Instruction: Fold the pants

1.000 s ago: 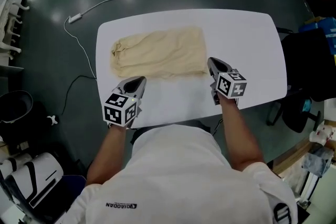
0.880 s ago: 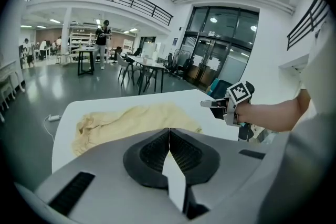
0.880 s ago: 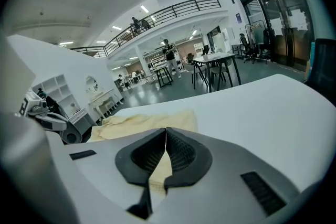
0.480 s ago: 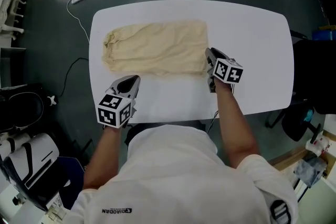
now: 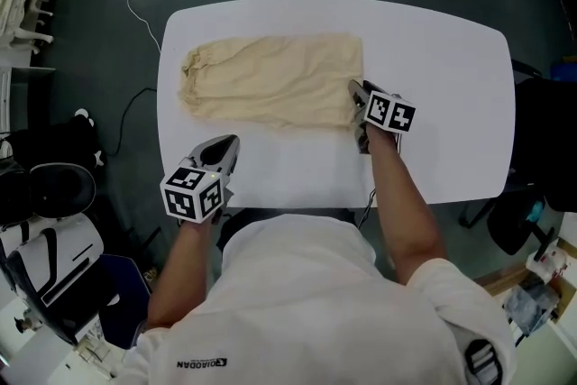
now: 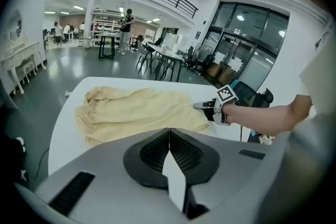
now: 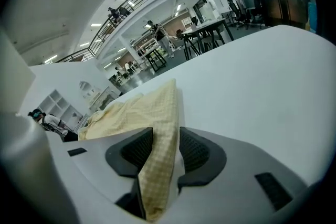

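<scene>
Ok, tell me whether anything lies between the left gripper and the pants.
Nothing visible does: only bare white table separates the left gripper from the near edge of the pants.

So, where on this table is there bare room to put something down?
The whole right part, between the pants and the table's right edge, is bare. A narrow strip between the pants and the near edge is also free. The far left part is crowded by the pants.
</scene>
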Demonstrator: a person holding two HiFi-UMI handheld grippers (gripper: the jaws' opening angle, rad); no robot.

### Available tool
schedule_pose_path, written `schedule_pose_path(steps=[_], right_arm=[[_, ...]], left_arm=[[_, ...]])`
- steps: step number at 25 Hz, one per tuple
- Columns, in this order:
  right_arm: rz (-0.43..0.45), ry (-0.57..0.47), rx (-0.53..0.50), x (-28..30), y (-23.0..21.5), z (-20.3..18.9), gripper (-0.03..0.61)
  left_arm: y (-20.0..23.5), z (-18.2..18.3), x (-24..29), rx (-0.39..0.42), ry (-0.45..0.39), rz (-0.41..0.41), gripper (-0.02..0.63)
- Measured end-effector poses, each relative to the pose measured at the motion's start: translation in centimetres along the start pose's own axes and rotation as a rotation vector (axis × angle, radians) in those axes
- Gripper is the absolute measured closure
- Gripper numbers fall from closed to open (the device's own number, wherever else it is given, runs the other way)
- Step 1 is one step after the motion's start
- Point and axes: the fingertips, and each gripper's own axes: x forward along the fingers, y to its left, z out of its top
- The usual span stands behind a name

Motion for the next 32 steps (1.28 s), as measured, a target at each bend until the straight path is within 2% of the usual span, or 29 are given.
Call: schedule_pose_path(steps=[7, 11, 15, 21, 27, 32], right_arm=[[0.014, 0.044, -0.017, 0.4, 0.8, -1.0, 0.409], [0.003, 0.061, 0.003, 0.5, 0.2, -1.0, 0.464], [0.047, 0.075, -0.017, 0.8, 0.7, -0.8, 0.535], [0.089, 0.024, 0.010, -0.3, 1.5, 0.1, 0.541], [0.048, -0.042, -0.072, -2.4, 4.9, 1.8, 0.541], [0.017, -0.097, -0.092, -4.1, 8.2, 2.8, 0.541]], left_arm=[[-0.9, -0.5, -0.5, -0.001, -0.001, 0.017, 0.586], [-1.6, -0.5, -1.1, 0.011, -0.007, 0.025, 0.586], [-2.0, -1.1, -1.7, 0.047, -0.003, 0.046, 0.586], [-2.1, -2.0, -2.5, 0.038, -0.008, 0.027, 0.586], [-0.3, -1.7, -3.2, 0.076, -0.009, -0.022, 0.586], [1.3, -0.4, -5.5, 0.135, -0.042, -0.082, 0.586]])
